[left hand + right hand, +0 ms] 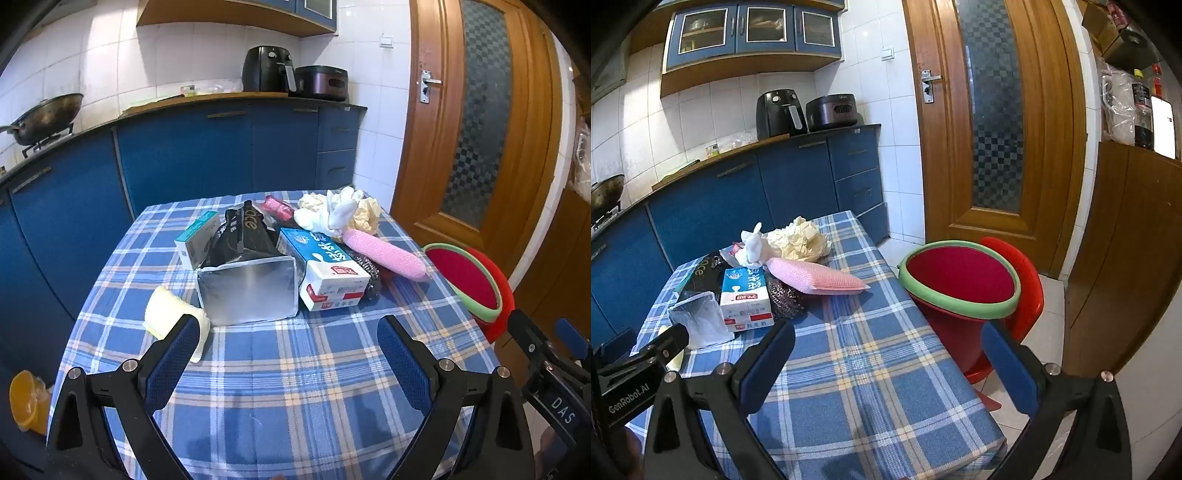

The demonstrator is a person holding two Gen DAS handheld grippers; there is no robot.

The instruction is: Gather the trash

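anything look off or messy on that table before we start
Yes. The silver-lined carton lies on its side, torn open toward the camera. Crumpled paper and a white wad are heaped at the far end of the checked tablecloth. Nothing looks spilled.

my left cam: low over table (295, 369), facing counter; my right cam: same, angled doorward; shared: milk carton (325, 269)
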